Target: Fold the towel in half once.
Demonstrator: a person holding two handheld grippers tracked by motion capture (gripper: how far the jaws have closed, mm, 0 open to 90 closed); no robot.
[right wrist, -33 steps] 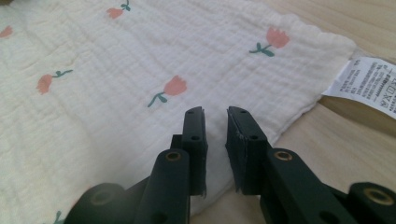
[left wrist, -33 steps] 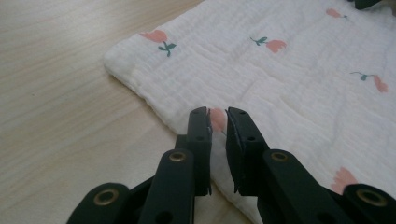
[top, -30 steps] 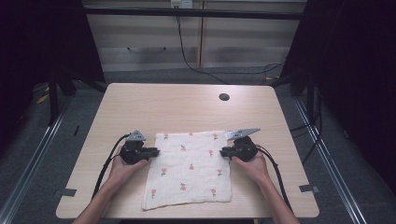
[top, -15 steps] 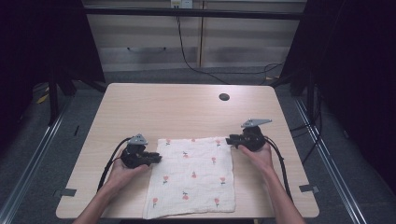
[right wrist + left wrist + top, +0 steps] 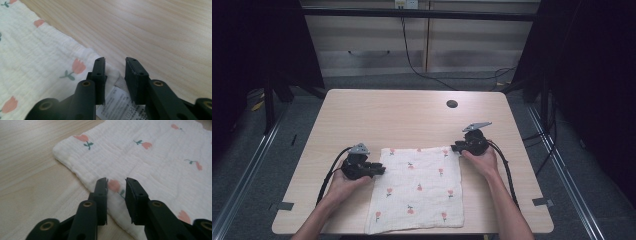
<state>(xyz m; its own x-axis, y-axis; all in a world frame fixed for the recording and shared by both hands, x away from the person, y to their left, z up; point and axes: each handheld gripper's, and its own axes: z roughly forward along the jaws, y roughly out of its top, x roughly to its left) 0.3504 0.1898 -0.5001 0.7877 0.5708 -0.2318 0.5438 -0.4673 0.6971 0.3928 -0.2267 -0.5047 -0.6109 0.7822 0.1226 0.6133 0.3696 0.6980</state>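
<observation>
A white cloth [image 5: 419,190] printed with pink tulips lies flat on the wooden table [image 5: 412,115], reaching its near edge. My left gripper [image 5: 379,170] rests low at the cloth's left edge. In the left gripper view the cloth [image 5: 155,157] lies under the left gripper [image 5: 116,181], whose jaws have just been opening and pinch nothing. My right gripper [image 5: 455,147] sits at the cloth's far right corner. In the right gripper view the right gripper [image 5: 115,61] has just been closing a little. The cloth [image 5: 32,62] corner and its care label [image 5: 117,102] lie below the gap, unpressed.
A dark round cable hole [image 5: 452,104] sits at the table's far right. Bare wood stretches across the far half. Black cables trail from both grippers toward the near edge. Dark frames and floor rails flank the table.
My right gripper moved away from me toward the far right. The cloth went from slightly skewed to squarer, with its near edge closer to the table's front. The left hand stayed put.
</observation>
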